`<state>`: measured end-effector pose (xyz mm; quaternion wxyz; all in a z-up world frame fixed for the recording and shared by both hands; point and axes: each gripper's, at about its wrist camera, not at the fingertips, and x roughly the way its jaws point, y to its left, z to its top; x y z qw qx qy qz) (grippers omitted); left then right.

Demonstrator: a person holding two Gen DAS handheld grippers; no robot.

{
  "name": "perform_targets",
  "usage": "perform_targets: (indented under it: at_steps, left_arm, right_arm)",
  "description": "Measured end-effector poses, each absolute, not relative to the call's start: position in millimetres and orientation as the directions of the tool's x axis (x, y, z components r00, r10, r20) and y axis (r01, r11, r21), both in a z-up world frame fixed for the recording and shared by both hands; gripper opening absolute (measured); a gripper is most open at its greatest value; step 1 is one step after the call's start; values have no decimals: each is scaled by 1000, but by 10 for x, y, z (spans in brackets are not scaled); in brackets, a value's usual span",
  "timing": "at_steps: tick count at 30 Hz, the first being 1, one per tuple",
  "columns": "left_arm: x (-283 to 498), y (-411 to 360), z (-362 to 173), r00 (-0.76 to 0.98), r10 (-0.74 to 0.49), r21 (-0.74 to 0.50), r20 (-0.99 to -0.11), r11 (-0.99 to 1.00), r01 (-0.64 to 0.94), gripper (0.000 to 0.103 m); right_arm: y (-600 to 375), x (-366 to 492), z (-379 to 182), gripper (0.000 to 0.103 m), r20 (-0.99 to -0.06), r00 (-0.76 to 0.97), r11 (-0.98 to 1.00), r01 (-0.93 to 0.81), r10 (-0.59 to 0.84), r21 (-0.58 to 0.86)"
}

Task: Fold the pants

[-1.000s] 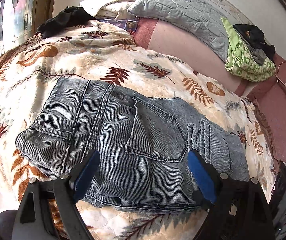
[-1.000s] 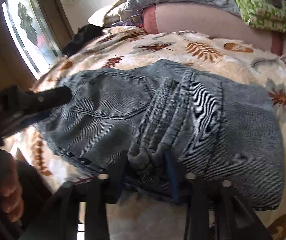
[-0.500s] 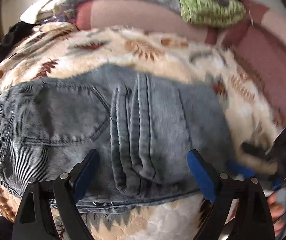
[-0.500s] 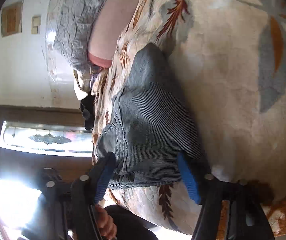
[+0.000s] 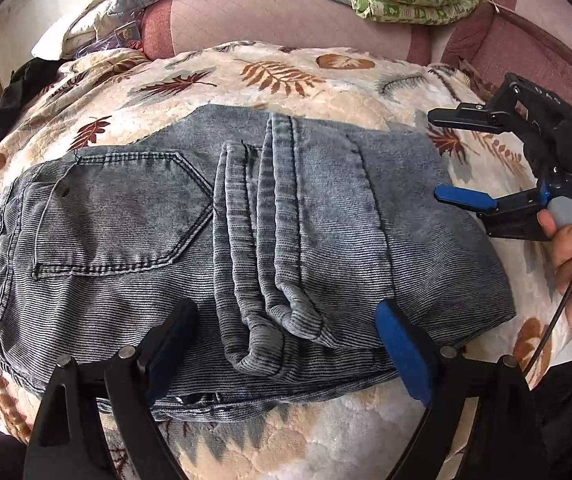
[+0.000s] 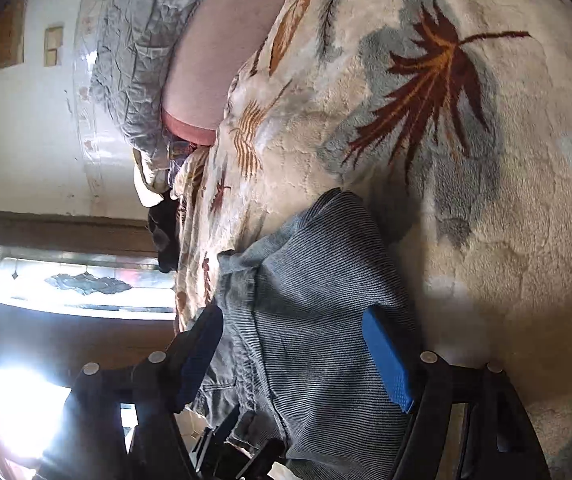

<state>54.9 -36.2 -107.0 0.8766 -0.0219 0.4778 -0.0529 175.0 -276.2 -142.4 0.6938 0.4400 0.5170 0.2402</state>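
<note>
Tongs (image 5: 286, 344) agape over folded pants (image 5: 246, 240)

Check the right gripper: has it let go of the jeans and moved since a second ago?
Yes. The right gripper, shut on the hem before, now stands open at the right edge of the folded jeans, rolled sideways over the leaf blanket.

Ribbed, faded denim pants (image 5: 214, 240) on seemingly plush, fleecy blanket (image 5: 326, 76).
</note>
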Motion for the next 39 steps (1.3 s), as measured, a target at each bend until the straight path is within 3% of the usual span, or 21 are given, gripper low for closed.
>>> perform_targets:
  at_steps: [5, 8, 11, 17, 22, 28, 32, 35, 39]
  left_arm:
    - [600, -468, -770, 604, -224, -181, -765, 975, 132, 90]
    - [749, -657, -988, 524, -184, -122, -831, 981, 152, 90]
    - [750, -787, -1200, 523, -93, -4, -847, 985, 170, 90]
    - [728, -713, -1158, 529, -137, -60, -837, 985, 159, 91]
    - [716, -731, -1169, 535, -128, -42, -835, 984, 171, 90]
    - [554, -544, -985, 568, -175, -120, -804, 984, 133, 91]
    - [611, -487, -1197, 508, -124, -89, -853, 992, 92, 91]
    - [577, -542, -1171, 536, -92, -31, -839, 992, 121, 91]
    - [542, -452, -1008, 580, -145, -116, -802, 989, 87, 91]
  right_arm:
    - [-2688, 1934, -1140, 76, -472, 362, 500, 20, 804, 866]
    - [-2654, 2199, -1326, 76, -557, 328, 571, 61, 763, 819]
    - [-2711, 2298, -1465, 75, -517, 326, 517, 93, 791, 851]
    - [-2752, 1805, -1113, 76, -482, 334, 513, -6, 810, 858]
    - [-2676, 1306, -1436, 80, -527, 249, 529, 64, 812, 846]
    - [-2779, 1091, -1153, 78, -447, 343, 468, 24, 826, 883]
    - [-2760, 875, -1405, 80, -490, 303, 490, 82, 817, 868]
    - [-2829, 840, -1463, 79, -443, 330, 430, 118, 833, 895]
    - [-2811, 812, -1246, 79, -435, 339, 448, 43, 834, 893]
